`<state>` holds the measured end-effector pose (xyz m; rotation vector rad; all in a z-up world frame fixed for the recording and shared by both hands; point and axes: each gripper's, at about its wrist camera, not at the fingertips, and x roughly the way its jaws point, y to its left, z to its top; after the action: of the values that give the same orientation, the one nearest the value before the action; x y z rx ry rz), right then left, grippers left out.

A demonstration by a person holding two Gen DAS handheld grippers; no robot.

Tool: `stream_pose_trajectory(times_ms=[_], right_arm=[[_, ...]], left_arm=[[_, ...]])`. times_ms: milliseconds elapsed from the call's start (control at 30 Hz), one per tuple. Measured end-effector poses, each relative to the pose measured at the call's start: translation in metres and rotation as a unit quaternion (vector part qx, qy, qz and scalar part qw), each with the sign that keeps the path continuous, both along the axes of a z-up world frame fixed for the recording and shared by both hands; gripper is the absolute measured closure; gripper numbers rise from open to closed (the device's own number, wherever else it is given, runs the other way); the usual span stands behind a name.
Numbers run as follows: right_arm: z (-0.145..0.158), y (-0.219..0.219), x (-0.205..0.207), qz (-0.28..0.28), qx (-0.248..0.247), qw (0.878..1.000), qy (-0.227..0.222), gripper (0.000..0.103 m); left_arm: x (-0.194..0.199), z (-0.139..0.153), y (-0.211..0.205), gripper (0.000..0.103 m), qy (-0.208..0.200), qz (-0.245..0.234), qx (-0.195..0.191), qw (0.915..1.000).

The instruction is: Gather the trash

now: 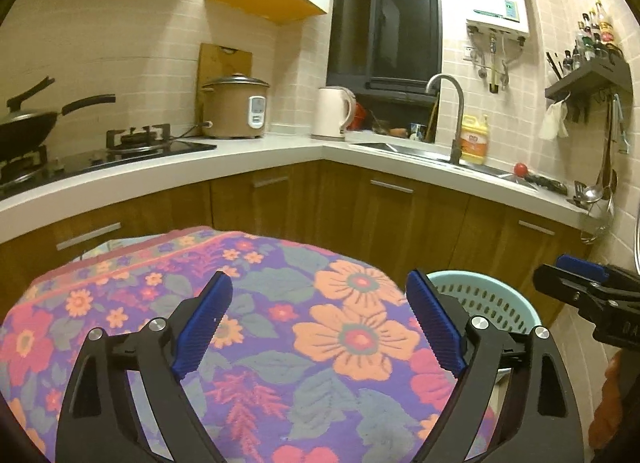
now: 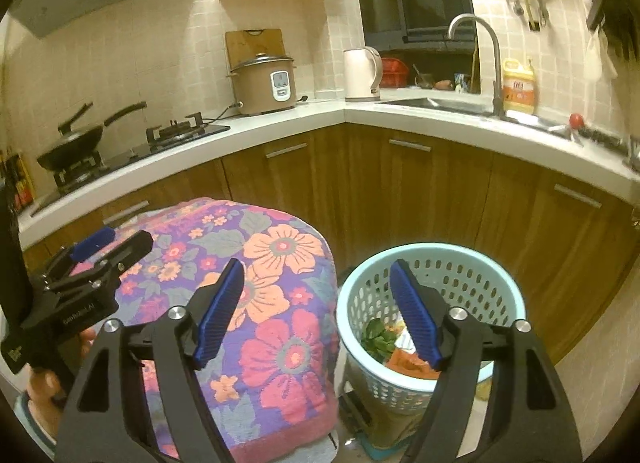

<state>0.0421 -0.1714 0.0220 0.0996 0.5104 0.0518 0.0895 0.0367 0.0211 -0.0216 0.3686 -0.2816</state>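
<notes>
My left claw and right claw both gaped, holding nothing, over the floral cloth beside the trash-filled basket.

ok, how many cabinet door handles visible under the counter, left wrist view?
4. One silver bar handle far left under the stove, one left of the corner, one under the sink, one far right. The flowered cloth may hide more.

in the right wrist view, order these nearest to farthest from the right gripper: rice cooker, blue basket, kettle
1. blue basket, just ahead of the right gripper, on the floor to its right.
2 and 3. rice cooker and kettle, both on the far counter; too close to call.
</notes>
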Motion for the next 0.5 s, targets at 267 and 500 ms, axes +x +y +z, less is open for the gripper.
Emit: stream_pose_trajectory(times_ms=[267, 500], right_arm=[[-0.005, 0.026, 0.001, 0.012, -0.026, 1.000, -0.003, 0.019], [-0.004, 0.034, -0.003, 0.017, -0.025, 1.000, -0.005, 0.016]], left_arm=[[0.001, -0.010, 0.013, 0.016, 0.018, 0.005, 0.007, 0.9998], [0.003, -0.013, 0.011, 0.014, 0.021, 0.020, 0.017, 0.9994]])
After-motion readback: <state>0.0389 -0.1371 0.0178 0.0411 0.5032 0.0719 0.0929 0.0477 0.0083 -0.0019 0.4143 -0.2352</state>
